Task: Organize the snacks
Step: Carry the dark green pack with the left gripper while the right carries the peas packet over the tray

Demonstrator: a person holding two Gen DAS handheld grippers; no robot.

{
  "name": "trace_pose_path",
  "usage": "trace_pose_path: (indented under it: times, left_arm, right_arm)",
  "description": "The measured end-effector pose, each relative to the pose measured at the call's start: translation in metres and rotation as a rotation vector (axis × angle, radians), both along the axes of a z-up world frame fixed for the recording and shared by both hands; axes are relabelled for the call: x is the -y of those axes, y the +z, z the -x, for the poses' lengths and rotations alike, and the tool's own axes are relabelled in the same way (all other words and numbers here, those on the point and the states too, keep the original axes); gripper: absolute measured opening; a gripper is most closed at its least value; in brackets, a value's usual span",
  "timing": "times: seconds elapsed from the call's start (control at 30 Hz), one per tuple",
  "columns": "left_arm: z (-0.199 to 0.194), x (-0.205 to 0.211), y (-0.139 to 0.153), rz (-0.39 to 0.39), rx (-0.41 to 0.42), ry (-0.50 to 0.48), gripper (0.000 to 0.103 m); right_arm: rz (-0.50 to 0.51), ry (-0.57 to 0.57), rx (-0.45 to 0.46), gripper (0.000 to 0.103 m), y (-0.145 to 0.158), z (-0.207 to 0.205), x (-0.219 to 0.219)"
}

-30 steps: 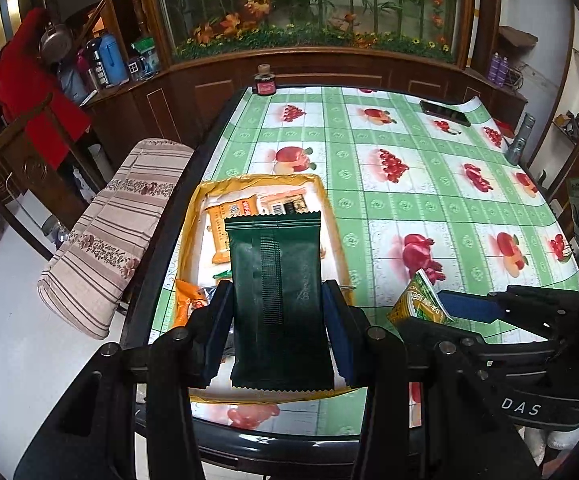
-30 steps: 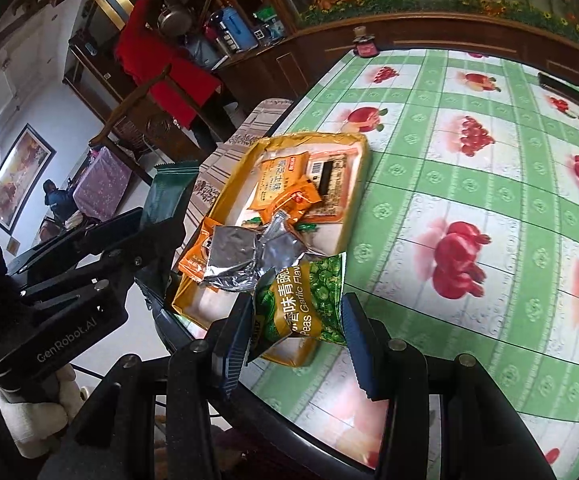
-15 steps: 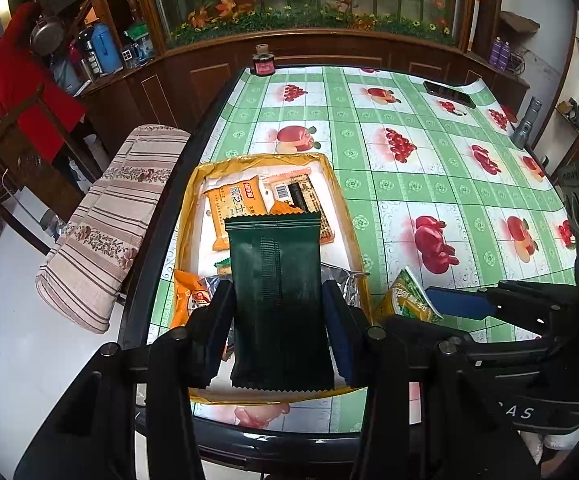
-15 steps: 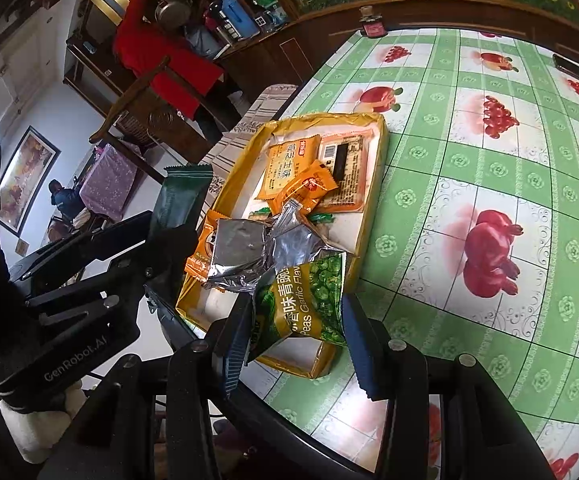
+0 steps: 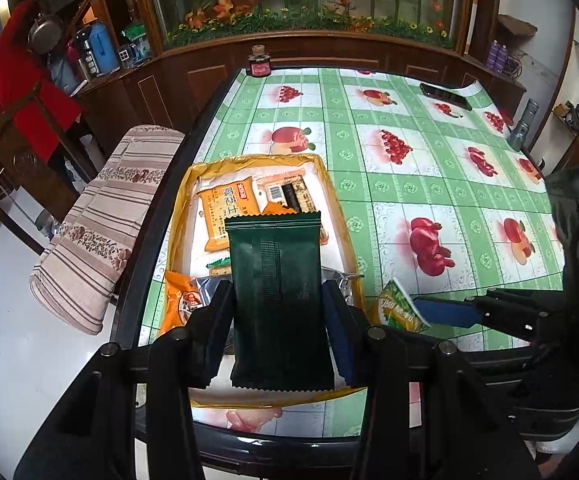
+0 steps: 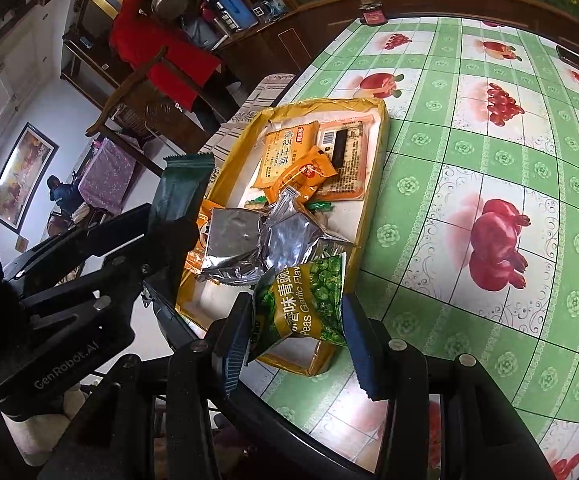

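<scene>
Snacks: a dark green packet (image 5: 277,300) is clamped upright between the fingers of the left gripper (image 5: 276,320), held above the near end of the yellow tray (image 5: 339,216). The right gripper (image 6: 295,320) has its fingers clenched on a green garlic-pea packet (image 6: 305,304) over the tray's near corner. Orange and silver packets (image 6: 249,240) lie in the tray on the green-checked surface (image 6: 469,160).

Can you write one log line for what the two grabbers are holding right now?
left gripper: dark green packet | right gripper: green peas bag | both above yellow tray
</scene>
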State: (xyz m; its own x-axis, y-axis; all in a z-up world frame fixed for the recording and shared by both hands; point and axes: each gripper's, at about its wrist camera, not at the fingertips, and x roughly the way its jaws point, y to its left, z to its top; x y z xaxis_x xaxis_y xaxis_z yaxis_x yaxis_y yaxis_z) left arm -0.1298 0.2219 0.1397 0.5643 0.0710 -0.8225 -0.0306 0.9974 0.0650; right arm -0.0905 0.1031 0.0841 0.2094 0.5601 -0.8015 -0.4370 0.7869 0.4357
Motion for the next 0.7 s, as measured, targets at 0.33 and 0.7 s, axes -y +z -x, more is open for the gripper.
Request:
trace_pose_path:
  times: [0.33,0.7]
  left_arm:
    - [0.0047,0.0027,-0.0008,0.009,-0.001,0.013,0.043]
    - [0.0075,-0.0001,-0.0047,0.012,-0.012,0.031,0.043]
  right_arm:
    - [0.005,0.012,-0.017,0.046,-0.0064,0.0013,0.0023]
    - [0.009,0.041,-0.029,0.046,-0.0101,0.0018,-0.0021]
